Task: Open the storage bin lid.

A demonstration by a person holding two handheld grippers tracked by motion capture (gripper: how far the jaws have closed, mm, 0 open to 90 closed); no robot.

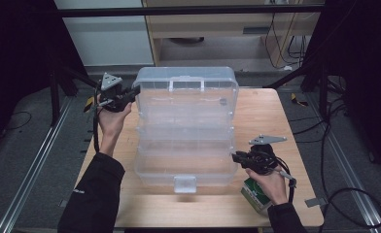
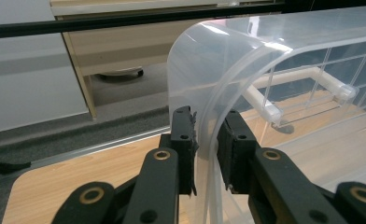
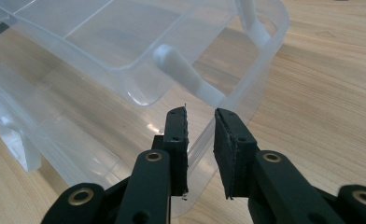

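A clear plastic storage box (image 1: 186, 145) stands open in the middle of the wooden table, its trays fanned out in steps. Its lid (image 1: 186, 80) is swung up at the back. My left gripper (image 1: 136, 90) is at the lid's left edge. In the left gripper view the lid's curved rim (image 2: 209, 116) runs between the jaws of that gripper (image 2: 208, 140), and the pads close on it. My right gripper (image 1: 234, 158) is at the right side of the bottom tray. In the right gripper view its jaws (image 3: 200, 135) are shut on that tray's clear wall (image 3: 197, 144).
A small green and white carton (image 1: 255, 194) lies under the right hand near the table's front right corner. The box's white latch (image 1: 185, 184) points at the front edge. Bare wood (image 1: 268, 114) shows right of the box. Dark frame bars and cables surround the table.
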